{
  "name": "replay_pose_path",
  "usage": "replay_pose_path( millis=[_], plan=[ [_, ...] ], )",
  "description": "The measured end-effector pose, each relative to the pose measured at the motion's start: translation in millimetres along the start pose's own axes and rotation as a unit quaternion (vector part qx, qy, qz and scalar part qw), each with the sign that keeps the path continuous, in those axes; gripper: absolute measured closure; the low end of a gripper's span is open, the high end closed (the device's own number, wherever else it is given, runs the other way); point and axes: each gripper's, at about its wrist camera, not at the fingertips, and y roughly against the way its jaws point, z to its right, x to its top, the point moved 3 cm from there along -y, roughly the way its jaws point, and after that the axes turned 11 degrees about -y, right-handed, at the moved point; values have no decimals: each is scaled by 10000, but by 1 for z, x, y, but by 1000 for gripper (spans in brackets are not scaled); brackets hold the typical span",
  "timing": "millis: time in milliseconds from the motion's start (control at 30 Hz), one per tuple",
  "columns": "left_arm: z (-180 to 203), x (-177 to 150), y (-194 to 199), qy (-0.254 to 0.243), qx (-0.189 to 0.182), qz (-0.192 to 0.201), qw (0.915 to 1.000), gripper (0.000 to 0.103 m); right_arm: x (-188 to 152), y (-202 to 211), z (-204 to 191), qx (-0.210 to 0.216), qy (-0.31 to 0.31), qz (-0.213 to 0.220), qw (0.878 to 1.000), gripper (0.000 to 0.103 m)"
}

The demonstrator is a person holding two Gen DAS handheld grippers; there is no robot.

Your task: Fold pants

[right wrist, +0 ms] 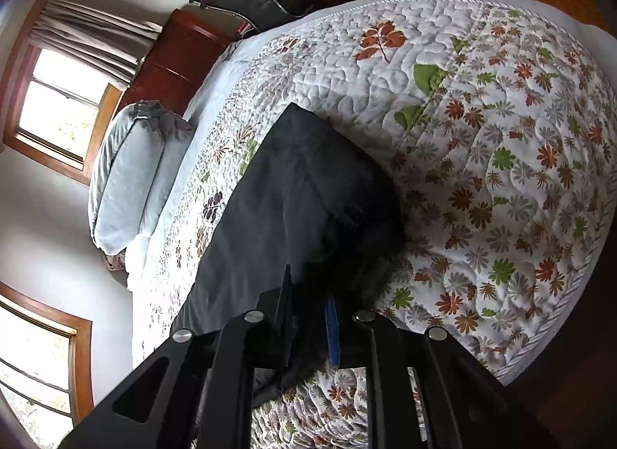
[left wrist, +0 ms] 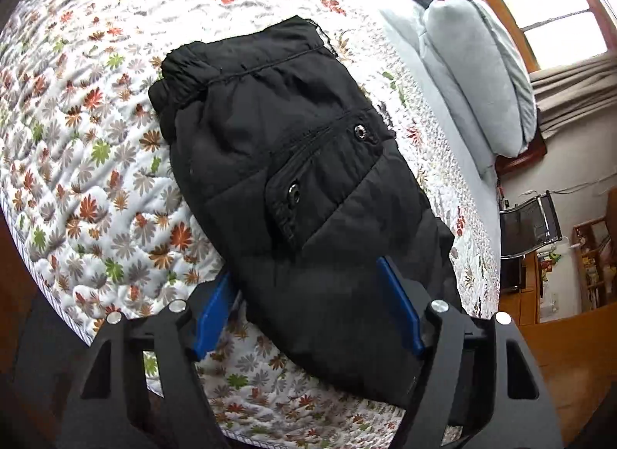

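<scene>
both wrist fisheyes look down, close over the folded black pants (left wrist: 293, 179) (right wrist: 293, 194) on the floral quilted bedspread (left wrist: 77, 163) (right wrist: 501, 179), from different sides.

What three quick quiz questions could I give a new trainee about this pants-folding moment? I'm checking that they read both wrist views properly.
1. True or false: the left gripper is open.
2. What does the right gripper hold? A) gray pillow B) black pants C) nothing
3. Fill in: the pants lie on a floral ____.

Key: 1 true; 2 B; 3 quilt.
</scene>
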Motion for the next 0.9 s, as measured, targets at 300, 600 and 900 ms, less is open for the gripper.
replay_pose_path(
  millis=[300,600,900],
  plan=[
    [-10,13,-12,352,-501,66,9981,78,5,0,4,175,-106,-45,9998,89],
    [-12,3,-20,317,-619,186,9974,83,6,4,11,48,-134,23,9999,79],
    [-17,3,16,-88,116,690,9975,41,7,14,32,228,-643,10,9977,49]
  ],
)
